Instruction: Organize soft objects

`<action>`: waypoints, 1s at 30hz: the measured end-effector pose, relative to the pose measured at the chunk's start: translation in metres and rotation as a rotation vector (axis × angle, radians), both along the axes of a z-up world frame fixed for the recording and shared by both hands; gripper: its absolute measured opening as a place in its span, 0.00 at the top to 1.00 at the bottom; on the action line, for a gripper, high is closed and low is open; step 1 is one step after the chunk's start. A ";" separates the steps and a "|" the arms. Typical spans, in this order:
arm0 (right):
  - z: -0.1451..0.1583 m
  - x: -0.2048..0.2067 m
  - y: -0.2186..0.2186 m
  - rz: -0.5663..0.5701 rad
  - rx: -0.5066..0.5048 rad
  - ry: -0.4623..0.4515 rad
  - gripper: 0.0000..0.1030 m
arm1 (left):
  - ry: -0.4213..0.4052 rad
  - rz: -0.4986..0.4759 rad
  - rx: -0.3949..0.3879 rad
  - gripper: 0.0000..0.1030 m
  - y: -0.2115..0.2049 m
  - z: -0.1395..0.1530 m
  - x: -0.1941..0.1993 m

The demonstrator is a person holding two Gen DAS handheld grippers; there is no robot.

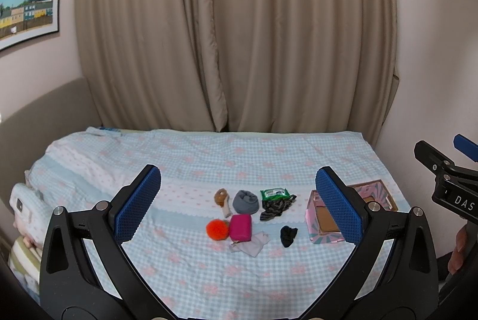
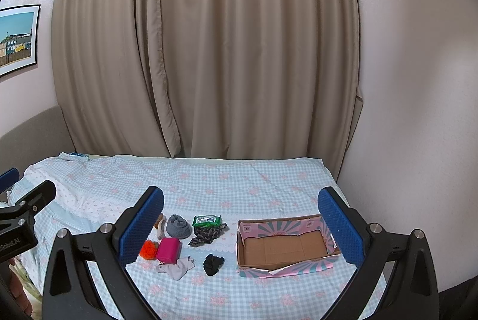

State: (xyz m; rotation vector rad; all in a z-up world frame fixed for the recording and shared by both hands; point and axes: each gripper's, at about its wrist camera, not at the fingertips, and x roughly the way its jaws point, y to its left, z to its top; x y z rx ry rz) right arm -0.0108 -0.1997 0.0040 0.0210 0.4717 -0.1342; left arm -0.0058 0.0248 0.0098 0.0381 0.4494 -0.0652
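A bed (image 2: pixel 269 185) with a blue checked cover fills the scene, with beige curtains (image 2: pixel 209 51) behind it. Both grippers hover above the near edge, holding nothing: the left gripper (image 1: pixel 239 205) has its jaws spread wide, and so does the right gripper (image 2: pixel 240 226). A small cluster of soft things lies mid-bed: an orange pompom (image 2: pixel 149 249), a pink pouch (image 2: pixel 168 249), a pale cloth (image 2: pixel 177 267) just near of the pouch, a black sock (image 2: pixel 213 264), a grey roll (image 2: pixel 178 226), a patterned cloth (image 2: pixel 206 234) touching a green wipes pack (image 2: pixel 206 220), and a brown item (image 2: pixel 160 223) partly hidden behind a finger. To the right, close beside the cluster, sits an open cardboard box (image 2: pixel 248 254), apparently empty. Nothing seems sorted yet. The black sock lies nearest the box and apart from the rest, so it looks the easiest first pick: come straight down over it, pinch its bunched middle, lift clear of the cover, and release low inside the box.
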 end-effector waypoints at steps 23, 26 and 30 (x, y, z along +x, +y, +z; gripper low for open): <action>-0.057 0.064 0.042 0.074 0.029 0.117 0.00 | 0.133 -0.007 -0.033 0.00 0.068 -0.075 0.050; -0.073 0.088 0.058 0.059 0.041 0.133 0.00 | 0.188 -0.054 -0.053 0.00 0.088 -0.097 0.080; -0.102 0.123 0.082 0.017 0.092 0.160 0.00 | 0.246 -0.134 -0.044 0.00 0.108 -0.132 0.121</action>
